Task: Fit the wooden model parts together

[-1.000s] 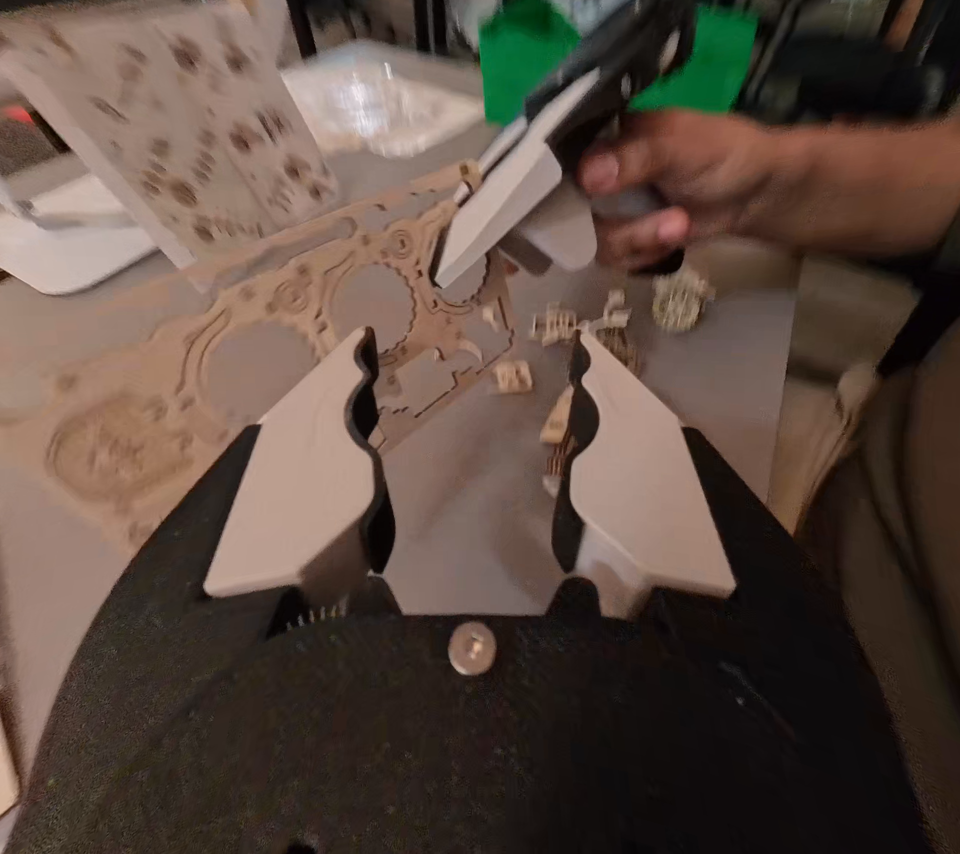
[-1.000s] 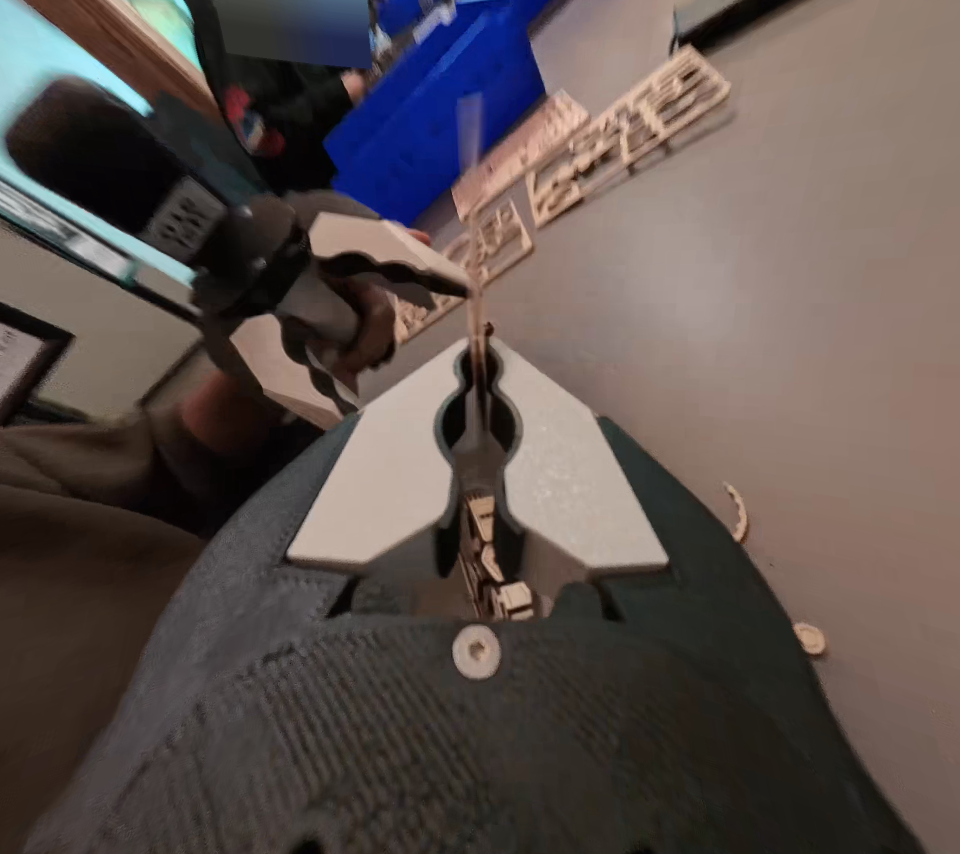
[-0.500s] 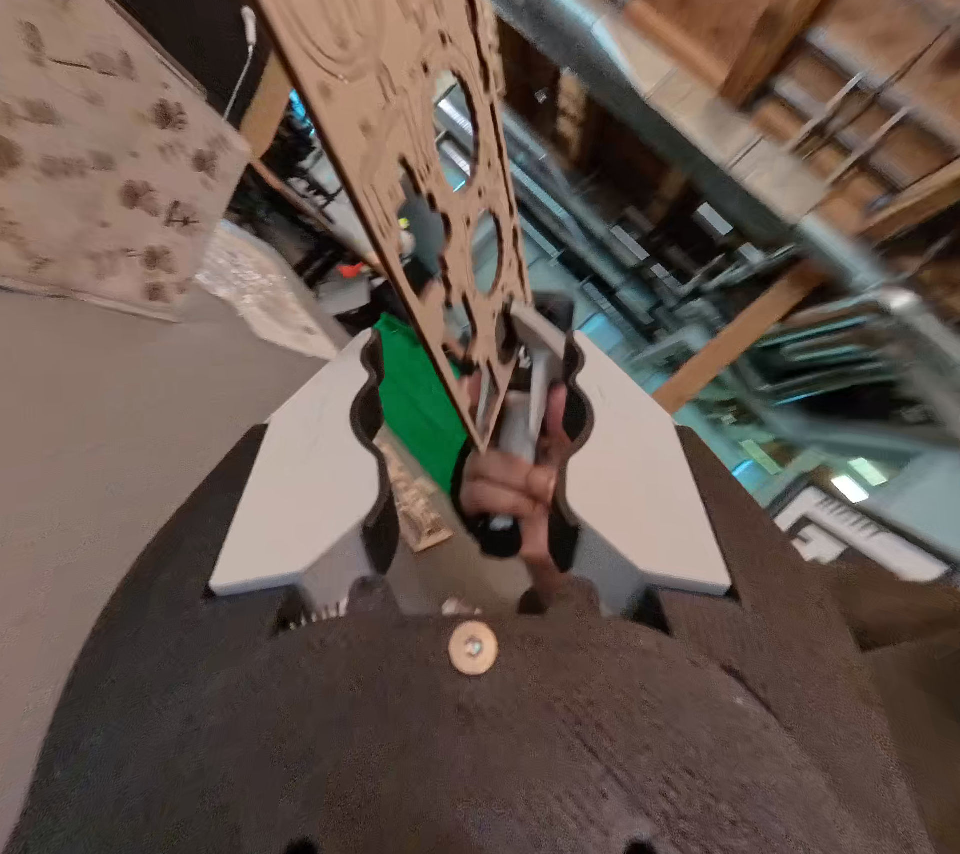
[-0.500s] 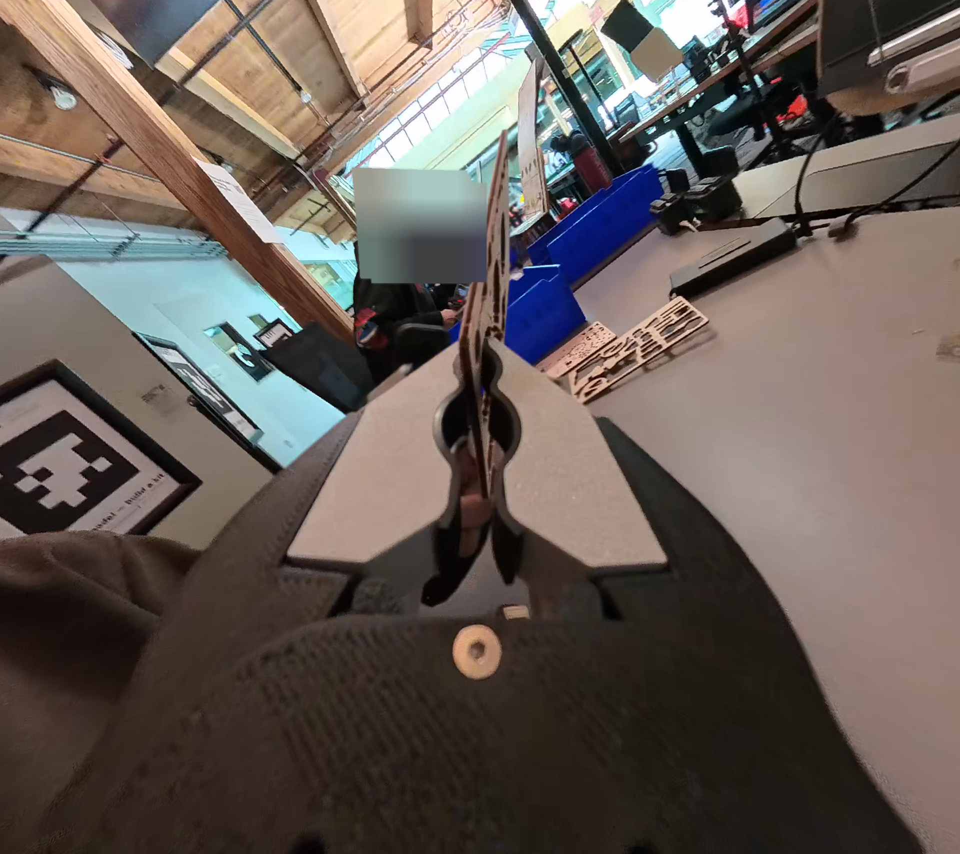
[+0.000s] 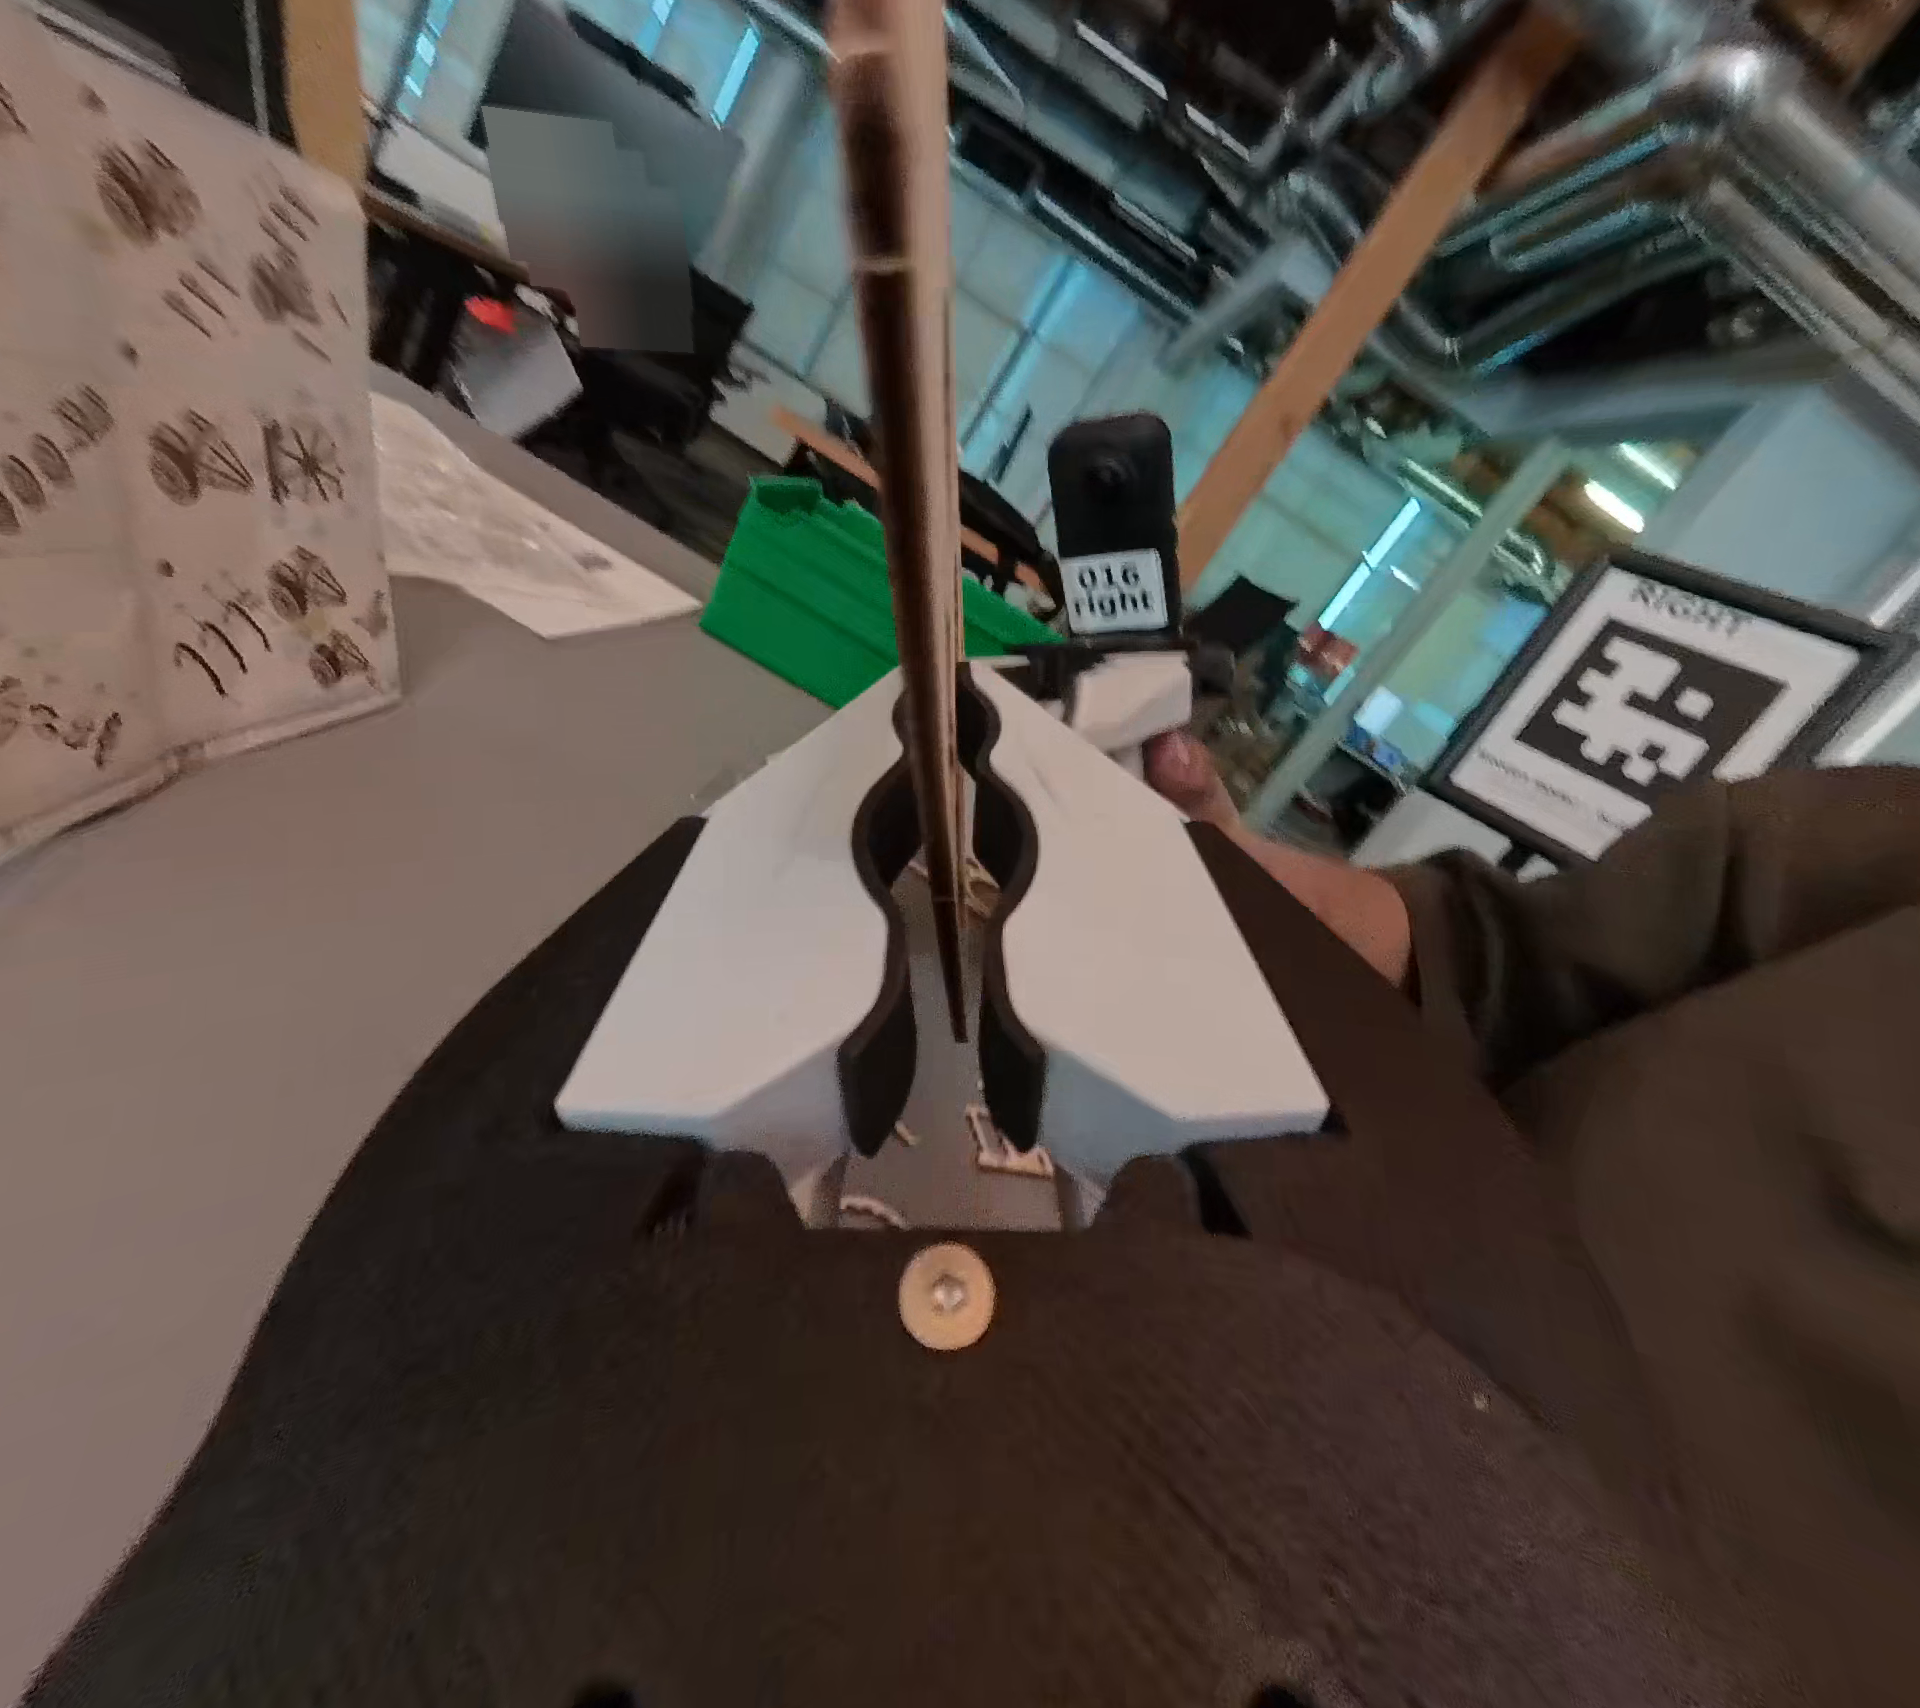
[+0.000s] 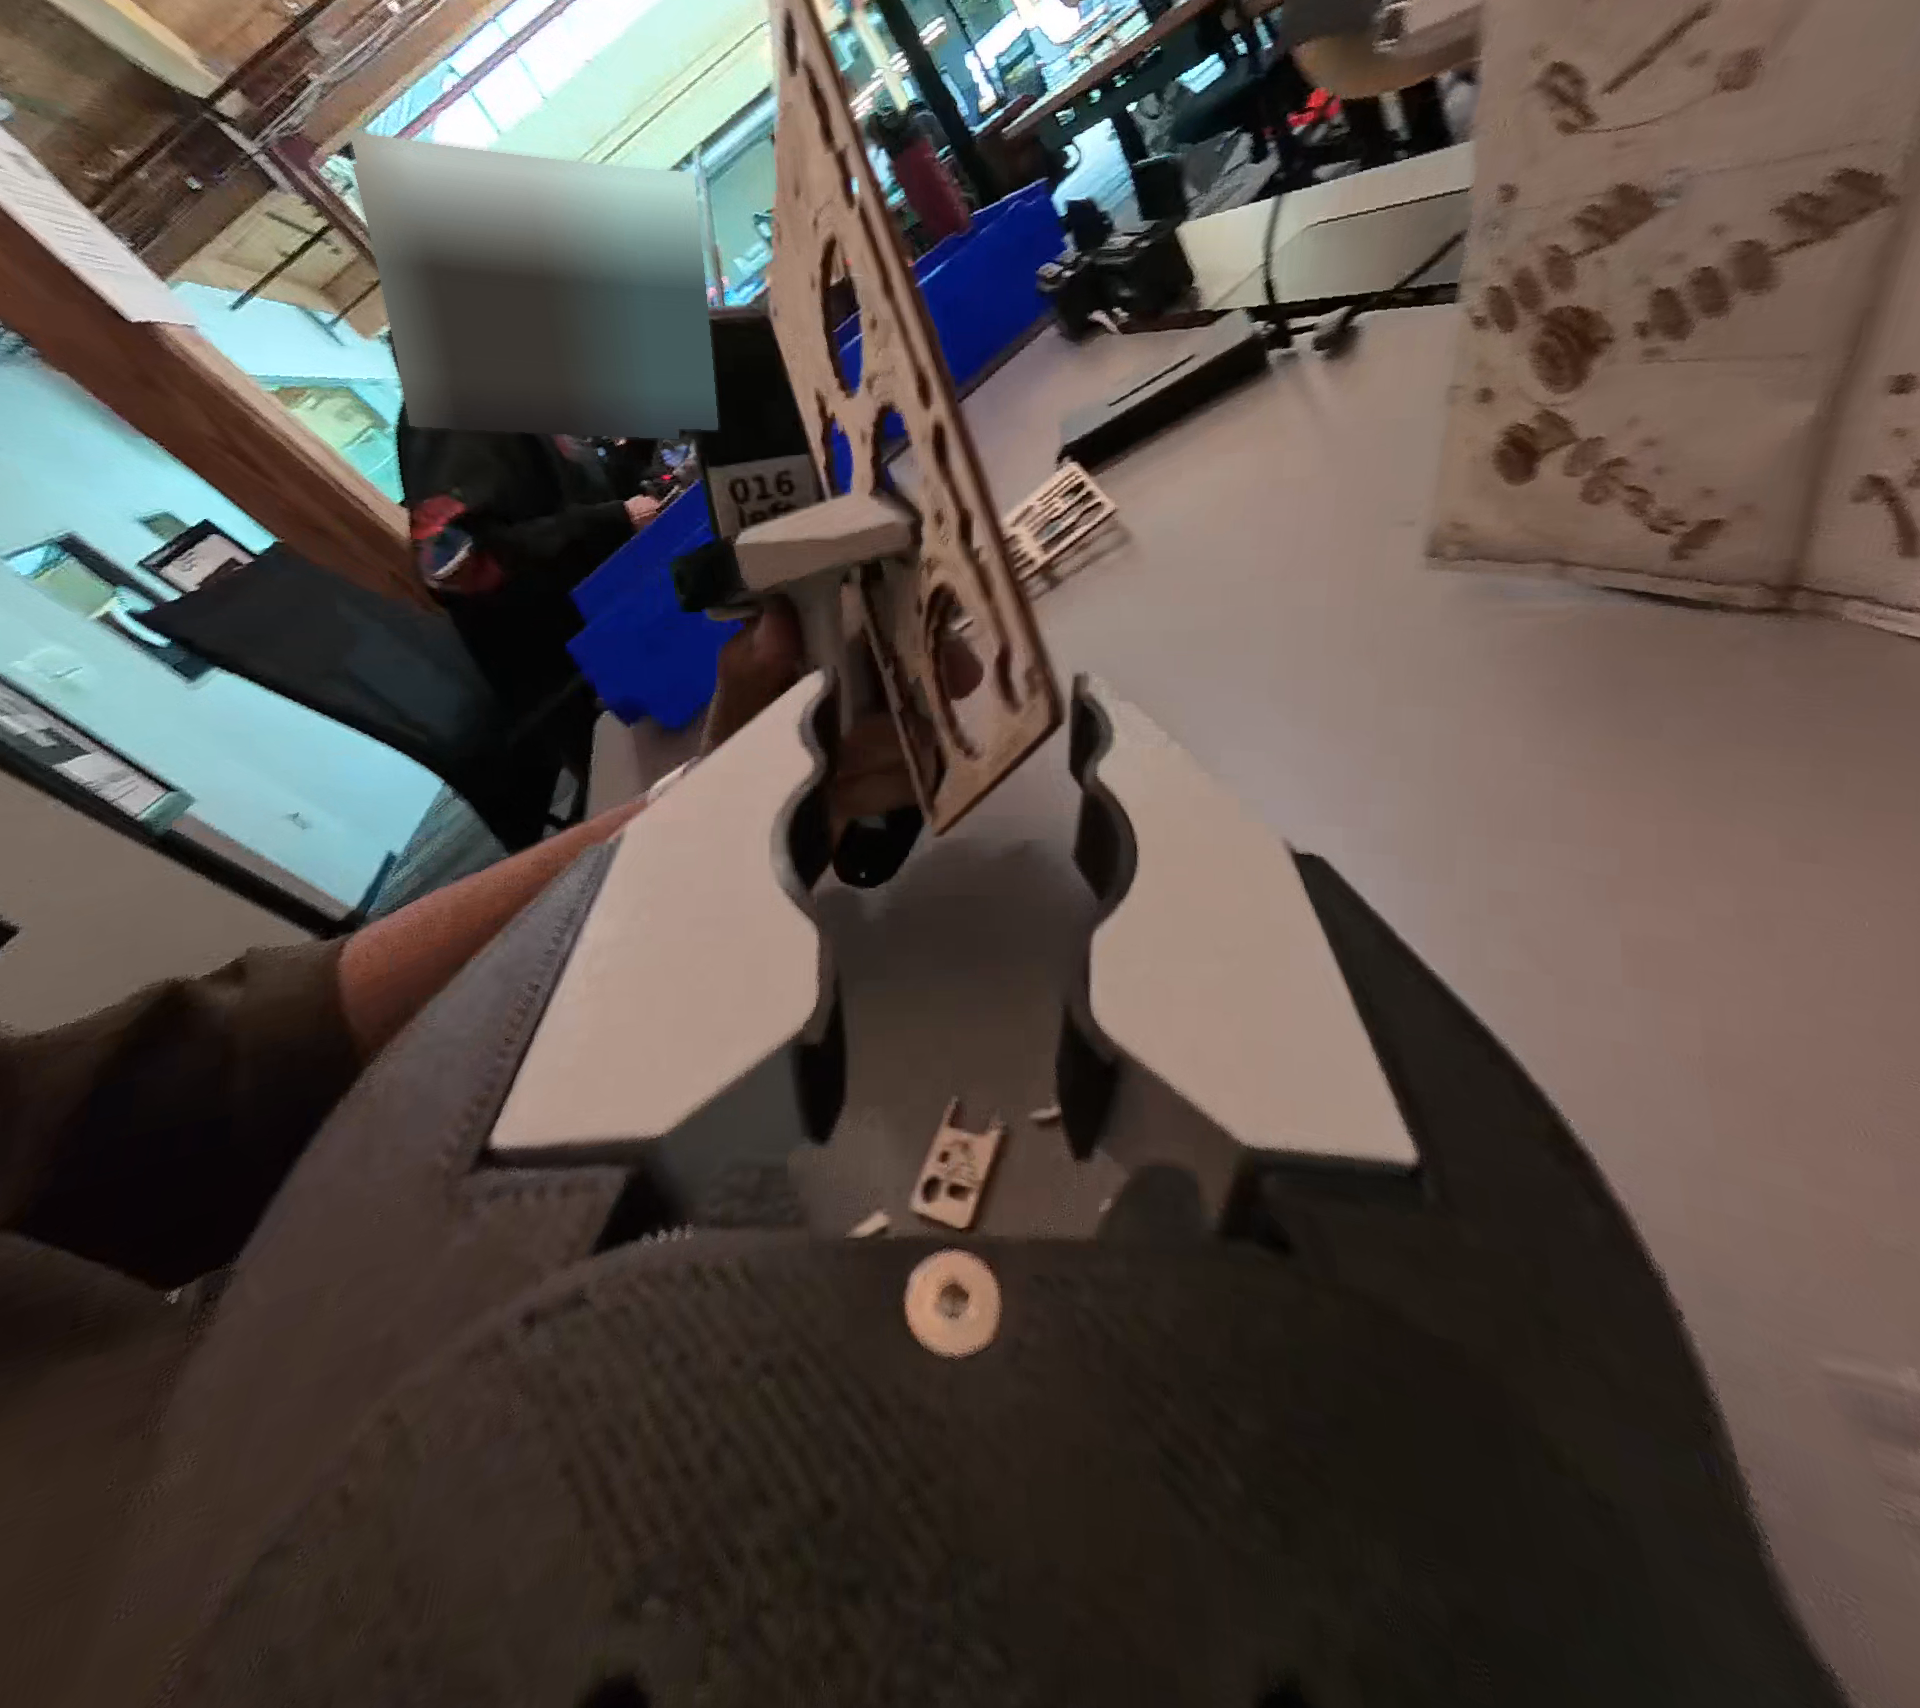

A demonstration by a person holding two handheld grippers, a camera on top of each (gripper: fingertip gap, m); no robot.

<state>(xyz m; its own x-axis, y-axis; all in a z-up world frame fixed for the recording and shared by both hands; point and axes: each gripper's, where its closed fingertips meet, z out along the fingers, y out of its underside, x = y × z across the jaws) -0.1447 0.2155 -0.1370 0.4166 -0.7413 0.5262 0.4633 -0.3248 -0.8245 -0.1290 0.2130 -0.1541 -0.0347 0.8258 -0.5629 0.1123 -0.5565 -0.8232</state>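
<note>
A thin wooden parts sheet (image 5: 899, 204) with round cut-outs stands upright above the grey table (image 5: 312, 827), edge-on in the left wrist view. My left gripper (image 5: 938, 692) is shut on its lower edge. In the right wrist view the sheet (image 6: 894, 411) shows its face, held by the left gripper (image 6: 883, 536). My right gripper (image 6: 951, 702) is open and empty, its fingers just short of the sheet's lower corner. A small loose wooden piece (image 6: 958, 1175) lies on the table below the right gripper.
A propped-up printed instruction sheet (image 6: 1683, 287) stands on the table, also in the left wrist view (image 5: 177, 432). More wooden part frames (image 6: 1065, 515) lie farther back. A green bin (image 5: 800, 598) and blue bins (image 6: 644, 640) stand beyond the table. A person sits in the background. Left and right tips are no more than a few centimetres apart. Left tips and right tips are each some 15 cm from the small loose wooden piece (image 6: 958, 1175).
The right gripper held the sheet and lifted it off the table. Now the left gripper has shut on the sheet, and the right gripper has opened and let go.
</note>
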